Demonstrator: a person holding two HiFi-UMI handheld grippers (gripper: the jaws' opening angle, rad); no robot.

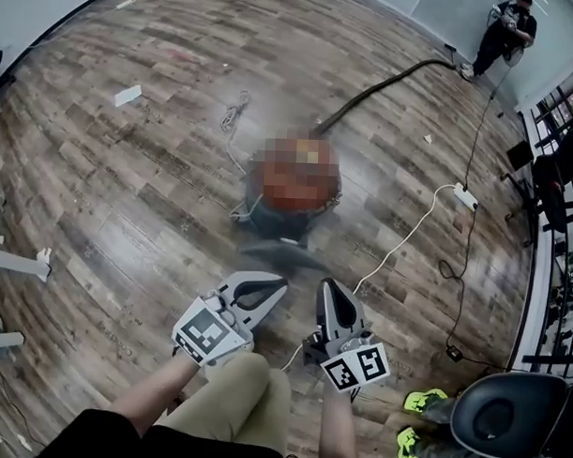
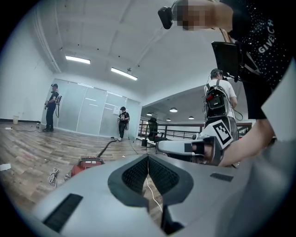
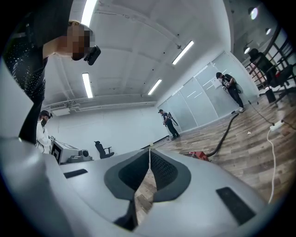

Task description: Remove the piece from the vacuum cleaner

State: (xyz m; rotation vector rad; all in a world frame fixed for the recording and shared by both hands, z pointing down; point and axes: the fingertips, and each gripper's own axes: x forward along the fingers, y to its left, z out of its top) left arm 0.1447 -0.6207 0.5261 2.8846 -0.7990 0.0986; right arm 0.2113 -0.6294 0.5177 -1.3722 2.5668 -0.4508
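The red vacuum cleaner (image 1: 293, 181) stands on the wooden floor ahead of me, blurred over in the head view, with its black hose (image 1: 385, 84) running to the far right. It also shows as a small red body (image 2: 88, 163) in the left gripper view and far off (image 3: 198, 155) in the right gripper view. My left gripper (image 1: 283, 284) is shut and empty, held low near my knee, short of the cleaner. My right gripper (image 1: 326, 284) is shut and empty beside it. Which piece comes off cannot be made out.
A white cable (image 1: 408, 235) runs from the cleaner's side to a power strip (image 1: 465, 197). A coiled cord (image 1: 234, 109) lies behind the cleaner. A black chair (image 1: 505, 417) and a person's green shoes (image 1: 416, 402) are at lower right. People stand at the far wall (image 2: 122, 122).
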